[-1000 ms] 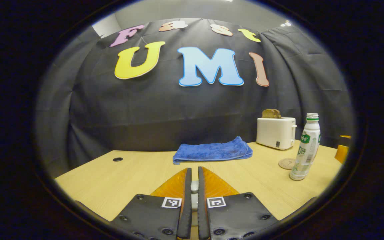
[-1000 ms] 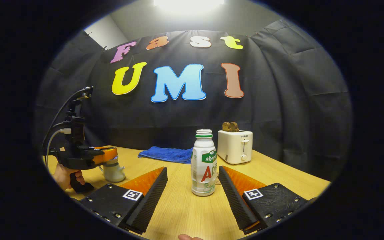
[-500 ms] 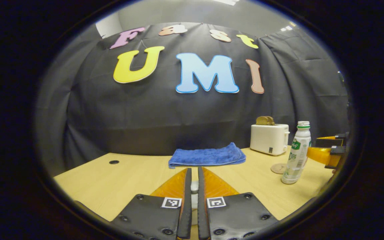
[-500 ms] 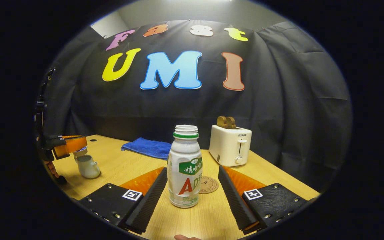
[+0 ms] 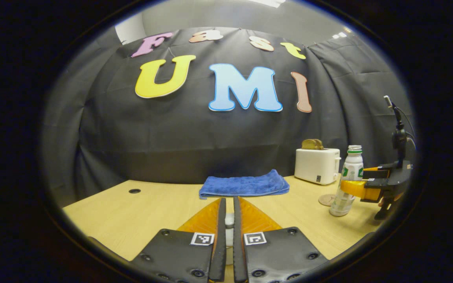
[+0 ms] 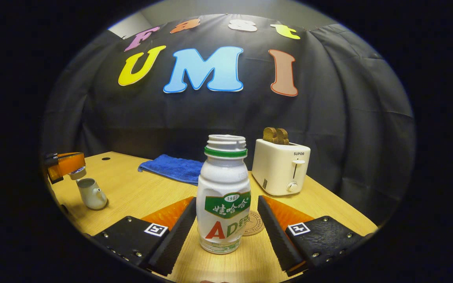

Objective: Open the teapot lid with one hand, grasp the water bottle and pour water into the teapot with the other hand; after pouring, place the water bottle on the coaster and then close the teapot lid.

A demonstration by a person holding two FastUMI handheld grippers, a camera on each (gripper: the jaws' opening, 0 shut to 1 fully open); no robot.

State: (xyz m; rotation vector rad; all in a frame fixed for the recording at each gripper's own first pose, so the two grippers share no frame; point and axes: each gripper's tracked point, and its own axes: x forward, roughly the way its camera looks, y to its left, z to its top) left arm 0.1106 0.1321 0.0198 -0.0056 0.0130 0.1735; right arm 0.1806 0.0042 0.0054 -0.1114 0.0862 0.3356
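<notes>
A white bottle [image 6: 222,204] with a green neck ring and no cap stands on the wooden table [image 6: 140,196], between the fingers of my right gripper [image 6: 226,199]. That gripper is open, with a gap on each side of the bottle. Behind the bottle lies a round coaster [image 6: 256,224]. At the far left the small white teapot [image 6: 91,193] stands uncovered. Its lid [image 6: 78,173] hangs just above it, held in my left gripper [image 6: 65,165]. In the left gripper view the left gripper [image 5: 227,201] is shut on the lid's white knob [image 5: 229,221], and the bottle [image 5: 348,184] shows at right.
A white toaster [image 6: 279,167] with bread slices in it stands at the back right, beside the coaster. A folded blue towel [image 6: 173,168] lies at the back middle of the table. The black cloth wall closes off the far side.
My right gripper has moved forward until its fingers flank the bottle. My left gripper has lifted the lid up off the teapot.
</notes>
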